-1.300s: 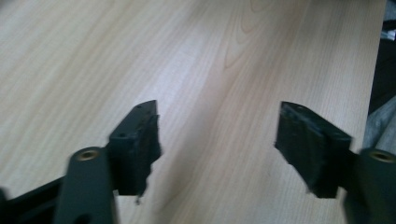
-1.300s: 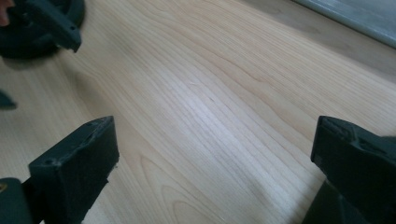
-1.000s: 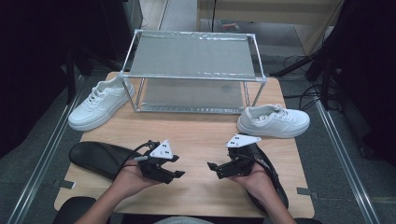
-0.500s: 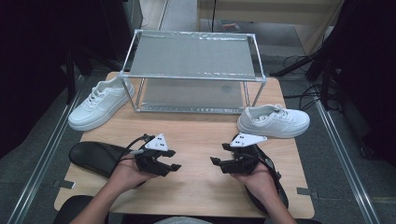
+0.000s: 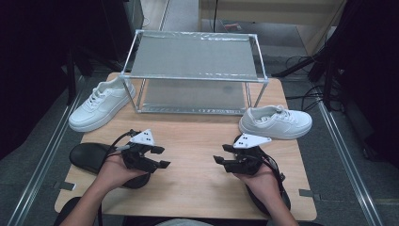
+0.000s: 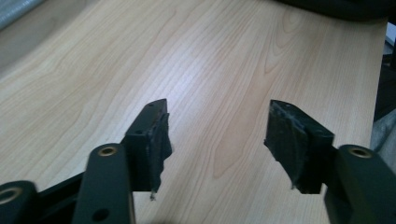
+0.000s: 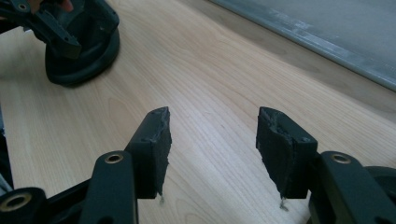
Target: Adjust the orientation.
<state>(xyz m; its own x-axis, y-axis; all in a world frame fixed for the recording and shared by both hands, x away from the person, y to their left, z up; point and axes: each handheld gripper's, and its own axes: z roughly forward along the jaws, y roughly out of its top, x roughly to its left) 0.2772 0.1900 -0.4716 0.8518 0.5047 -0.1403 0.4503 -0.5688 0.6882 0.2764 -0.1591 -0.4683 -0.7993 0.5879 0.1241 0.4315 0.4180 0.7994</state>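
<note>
Two white sneakers lie on the wooden table (image 5: 197,141): one (image 5: 100,106) at the left by the rack's corner, the other (image 5: 275,122) at the right. A metal two-level rack (image 5: 195,70) stands at the back. My left gripper (image 5: 162,157) (image 6: 217,140) hovers open over bare wood, holding nothing. My right gripper (image 5: 221,154) (image 7: 212,144) faces it, also open over bare wood. A black shoe (image 5: 89,157) lies under the left hand, and another black shoe (image 5: 275,200) lies under the right hand.
In the right gripper view the rack's lower shelf (image 7: 327,28) crosses the top right, and the left gripper sits over the black shoe (image 7: 79,51) at the top left. Cables (image 5: 301,66) lie on the floor to the right. Bare wood separates the two grippers.
Both hands have drifted a little away from the table's front edge, the left one also slightly leftward. The jaws stay open and the shoes have not moved.
</note>
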